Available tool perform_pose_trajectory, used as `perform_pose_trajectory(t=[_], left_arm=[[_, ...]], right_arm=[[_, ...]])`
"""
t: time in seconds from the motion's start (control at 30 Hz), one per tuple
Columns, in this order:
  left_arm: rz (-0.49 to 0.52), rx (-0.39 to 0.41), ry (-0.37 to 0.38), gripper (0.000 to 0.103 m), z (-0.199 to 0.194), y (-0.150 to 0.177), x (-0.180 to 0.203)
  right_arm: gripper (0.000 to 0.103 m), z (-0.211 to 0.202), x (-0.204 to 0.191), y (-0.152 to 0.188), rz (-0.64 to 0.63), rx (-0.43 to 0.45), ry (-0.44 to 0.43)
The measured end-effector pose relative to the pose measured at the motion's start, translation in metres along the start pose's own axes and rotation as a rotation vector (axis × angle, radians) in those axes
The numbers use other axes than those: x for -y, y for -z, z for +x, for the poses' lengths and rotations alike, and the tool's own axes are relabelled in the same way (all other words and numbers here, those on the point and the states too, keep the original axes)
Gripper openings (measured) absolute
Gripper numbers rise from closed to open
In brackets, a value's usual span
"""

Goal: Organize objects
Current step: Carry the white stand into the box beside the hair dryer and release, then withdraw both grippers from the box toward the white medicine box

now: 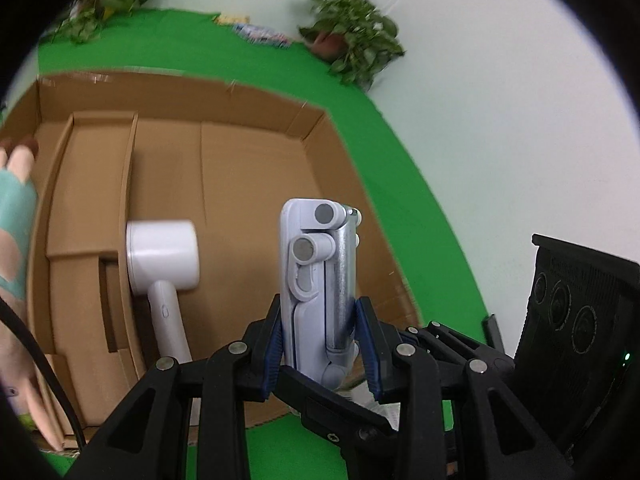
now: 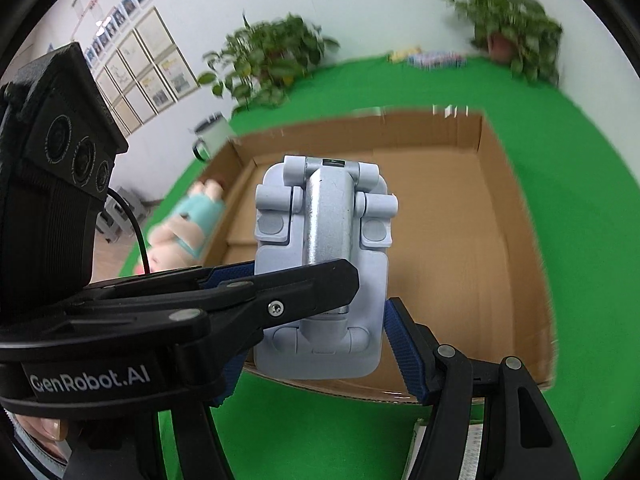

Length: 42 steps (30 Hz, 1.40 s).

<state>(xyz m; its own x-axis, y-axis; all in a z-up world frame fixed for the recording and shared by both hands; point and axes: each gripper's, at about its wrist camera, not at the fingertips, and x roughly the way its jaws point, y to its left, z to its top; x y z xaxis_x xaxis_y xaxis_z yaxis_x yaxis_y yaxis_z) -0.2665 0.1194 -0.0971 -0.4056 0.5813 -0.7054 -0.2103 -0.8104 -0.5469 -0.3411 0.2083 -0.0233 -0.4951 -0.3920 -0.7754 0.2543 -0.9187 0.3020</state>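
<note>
Doll [image 1: 16, 216]: lies by the left wall of the cardboard box [image 1: 248, 168].
Hair dryer [image 1: 162, 256]: white, inside the box on its left side.
Phone stand [image 1: 320, 280]: folded, held above the box by both tools.
Left tool [image 1: 322, 344]: clamped on the stand's thin sides.
Right tool [image 2: 320, 320]: clamped on the stand's wide sides.
Tabletop [image 2: 580, 184]: green, under the box.

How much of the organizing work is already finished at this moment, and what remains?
Done: a white hair dryer already lies inside the cardboard box. In hand: both the left gripper and the right gripper clamp one folded phone stand, held above the box's near edge. Left: the stand is not yet set down, and a plush doll lies outside the box on the green cloth.
</note>
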Motion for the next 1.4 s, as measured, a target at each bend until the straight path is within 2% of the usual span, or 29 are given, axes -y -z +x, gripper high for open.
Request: perform_pose_trajectory(t=[0.17, 0.3, 0.33, 0.37, 0.4, 0.47, 0.67, 0.77, 0.87, 0.93, 1.07, 1.2, 1.3, 1.4], left_arm=[[-0.040, -0.053, -0.035, 0.032, 0.027, 0.003, -0.018], [-0.064, -0.097, -0.069, 0.032, 0.045, 0.007, -0.026], [-0.066, -0.103, -0.088, 0.027, 0.049, 0.007, -0.027], [-0.060, -0.101, -0.123, 0.027, 0.052, 0.008, -0.028], [-0.072, -0.113, -0.136, 0.027, 0.054, 0.009, -0.030], [-0.100, -0.119, -0.126, 0.028, 0.054, 0.008, -0.035], [-0.065, -0.140, -0.154, 0.028, 0.041, 0.008, -0.027], [-0.030, -0.100, -0.173, 0.031, 0.017, 0.005, -0.021], [0.013, -0.015, -0.158, 0.033, -0.012, 0.005, -0.014], [0.039, 0.058, -0.166, 0.040, -0.038, 0.011, -0.011], [0.061, 0.128, -0.191, 0.041, -0.064, 0.025, -0.017], [0.050, 0.126, -0.202, 0.041, -0.071, 0.037, -0.032], [0.043, 0.120, -0.209, 0.041, -0.070, 0.041, -0.041], [0.039, 0.117, -0.204, 0.041, -0.065, 0.045, -0.049]], right_arm=[[0.062, 0.041, 0.016, 0.028, 0.031, -0.072, -0.033], [0.062, 0.061, 0.027, 0.037, 0.051, -0.117, -0.042], [0.060, 0.066, 0.028, 0.039, 0.047, -0.129, -0.036], [0.048, 0.070, 0.027, 0.040, 0.029, -0.131, -0.028], [0.045, 0.071, 0.025, 0.039, 0.019, -0.132, -0.038], [0.045, 0.075, 0.025, 0.040, 0.031, -0.152, -0.038], [0.047, 0.074, 0.025, 0.040, 0.021, -0.152, -0.067], [0.049, 0.068, 0.029, 0.038, 0.018, -0.159, -0.101], [0.063, 0.061, 0.031, 0.036, -0.014, -0.163, -0.146], [0.066, 0.058, 0.042, 0.032, 0.014, -0.162, -0.138], [0.066, 0.072, 0.051, 0.028, 0.050, -0.205, -0.096], [0.058, 0.095, 0.047, 0.027, 0.054, -0.239, -0.027], [0.057, 0.102, 0.044, 0.025, 0.057, -0.234, -0.027], [0.050, 0.107, 0.039, 0.021, 0.052, -0.241, -0.029]])
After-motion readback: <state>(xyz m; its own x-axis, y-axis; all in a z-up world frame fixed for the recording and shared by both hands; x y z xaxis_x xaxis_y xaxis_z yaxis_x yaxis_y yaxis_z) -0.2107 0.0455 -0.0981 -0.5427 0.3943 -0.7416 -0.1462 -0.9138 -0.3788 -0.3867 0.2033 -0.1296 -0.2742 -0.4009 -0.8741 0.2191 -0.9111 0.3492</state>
